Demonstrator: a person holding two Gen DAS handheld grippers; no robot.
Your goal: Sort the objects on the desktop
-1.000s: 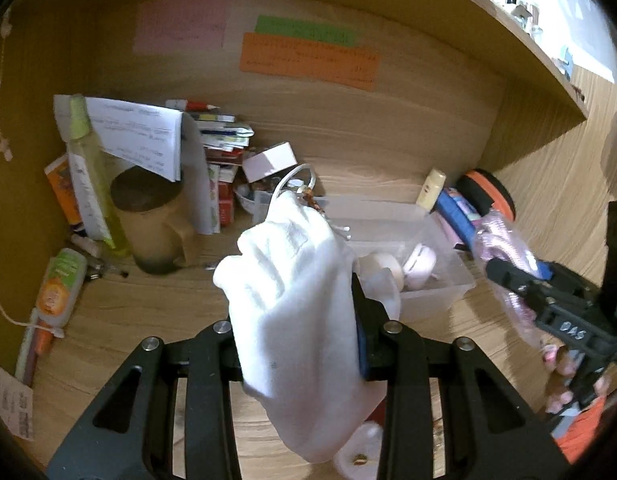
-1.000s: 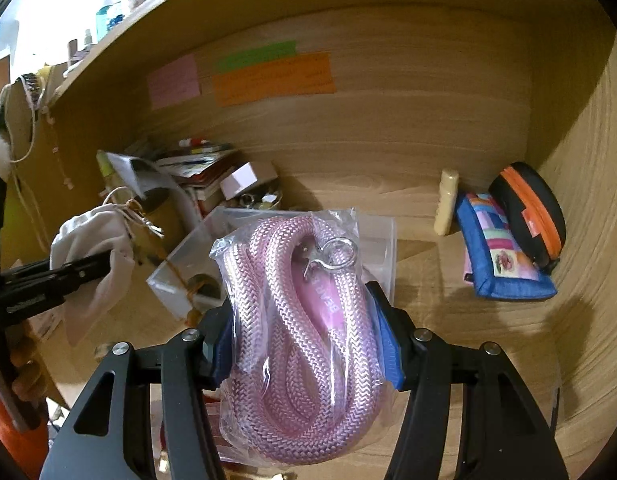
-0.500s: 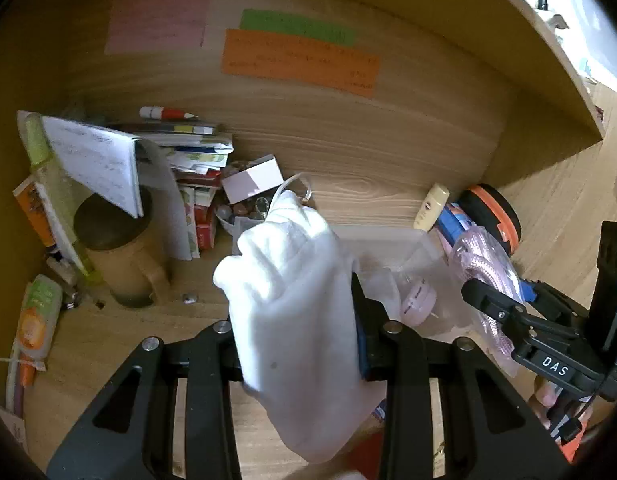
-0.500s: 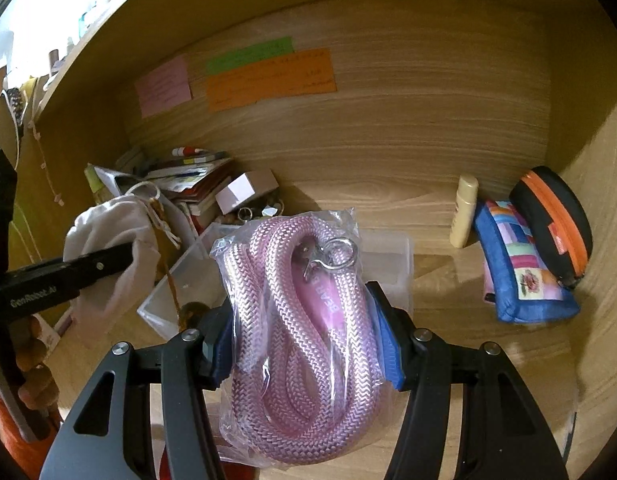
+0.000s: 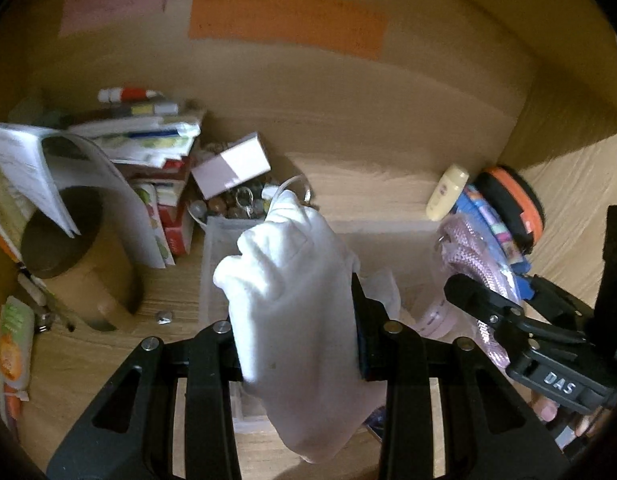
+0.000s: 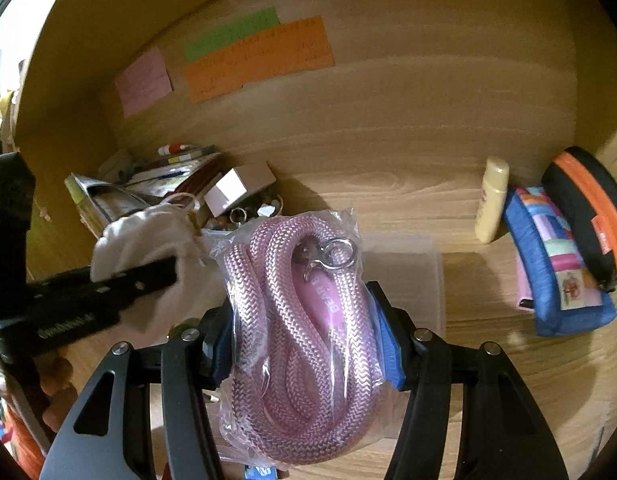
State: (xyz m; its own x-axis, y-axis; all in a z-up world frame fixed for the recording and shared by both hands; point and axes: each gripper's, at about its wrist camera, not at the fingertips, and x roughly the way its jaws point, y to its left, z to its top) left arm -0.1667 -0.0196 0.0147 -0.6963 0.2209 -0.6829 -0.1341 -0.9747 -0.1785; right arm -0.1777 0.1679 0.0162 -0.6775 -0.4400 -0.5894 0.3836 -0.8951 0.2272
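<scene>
Gripping a soft white drawstring pouch mid-body, your left gripper pinches it narrowly above the clear plastic bin just beyond its fingertips. Your right gripper clamps a bagged pink rope leash between its pads. Both look light and floppy; the slick bag may slide, so squeeze the coils, not loose film.

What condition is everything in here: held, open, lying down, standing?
White cloth pouch: clamped in left gripper.
Pink rope: bagged, clamped in right gripper.
Clear plastic box: open, lidless.
Brown mug: upright.
Cream bottle: leaning on blue pouch.
</scene>
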